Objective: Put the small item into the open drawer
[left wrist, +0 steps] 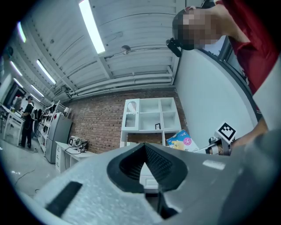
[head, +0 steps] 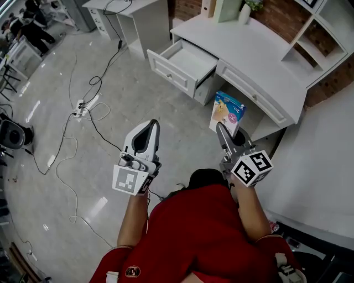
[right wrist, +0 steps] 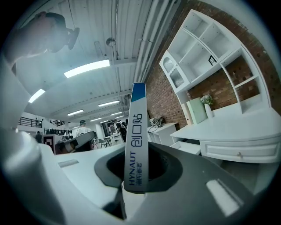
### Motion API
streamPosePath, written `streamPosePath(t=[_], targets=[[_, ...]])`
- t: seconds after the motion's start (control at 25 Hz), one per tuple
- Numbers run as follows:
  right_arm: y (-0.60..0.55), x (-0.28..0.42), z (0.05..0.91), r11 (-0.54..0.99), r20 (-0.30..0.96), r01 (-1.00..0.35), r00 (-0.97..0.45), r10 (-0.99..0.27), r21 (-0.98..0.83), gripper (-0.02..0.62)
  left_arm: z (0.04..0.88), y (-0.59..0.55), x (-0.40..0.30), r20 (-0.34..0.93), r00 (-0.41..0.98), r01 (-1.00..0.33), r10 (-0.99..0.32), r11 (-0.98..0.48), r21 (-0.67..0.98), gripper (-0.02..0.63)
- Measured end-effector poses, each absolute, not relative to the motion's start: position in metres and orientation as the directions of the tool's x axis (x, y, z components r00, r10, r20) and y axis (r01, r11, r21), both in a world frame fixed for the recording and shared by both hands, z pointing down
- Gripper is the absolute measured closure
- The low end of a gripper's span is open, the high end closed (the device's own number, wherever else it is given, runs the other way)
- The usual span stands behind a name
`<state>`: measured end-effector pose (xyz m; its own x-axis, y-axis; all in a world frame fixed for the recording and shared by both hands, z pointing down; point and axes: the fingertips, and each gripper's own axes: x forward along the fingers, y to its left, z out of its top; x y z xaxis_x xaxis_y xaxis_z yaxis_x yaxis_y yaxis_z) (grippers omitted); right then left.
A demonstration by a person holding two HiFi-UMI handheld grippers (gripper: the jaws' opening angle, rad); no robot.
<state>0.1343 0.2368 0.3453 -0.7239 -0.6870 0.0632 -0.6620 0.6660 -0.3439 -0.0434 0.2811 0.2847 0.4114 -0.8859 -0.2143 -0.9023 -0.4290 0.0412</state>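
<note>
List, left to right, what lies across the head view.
power strip → left tool → drawer → box → shelves

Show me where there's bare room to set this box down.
The open drawer looks bare inside. The desk top is free between its front edge and the vase at the back. A power strip and cables clutter the floor at left.
</note>
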Motion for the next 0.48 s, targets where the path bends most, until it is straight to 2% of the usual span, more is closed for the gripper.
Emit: streamPosePath(t=[0.48], targets=[[0.094, 0.112, 0.400, 0.575, 0.194, -0.768, -0.633, -0.749, -0.282, 0.528, 0.303, 0.197, -0.107, -0.166, 0.371, -0.925, -0.914, -0.380, 0.029, 0.606]])
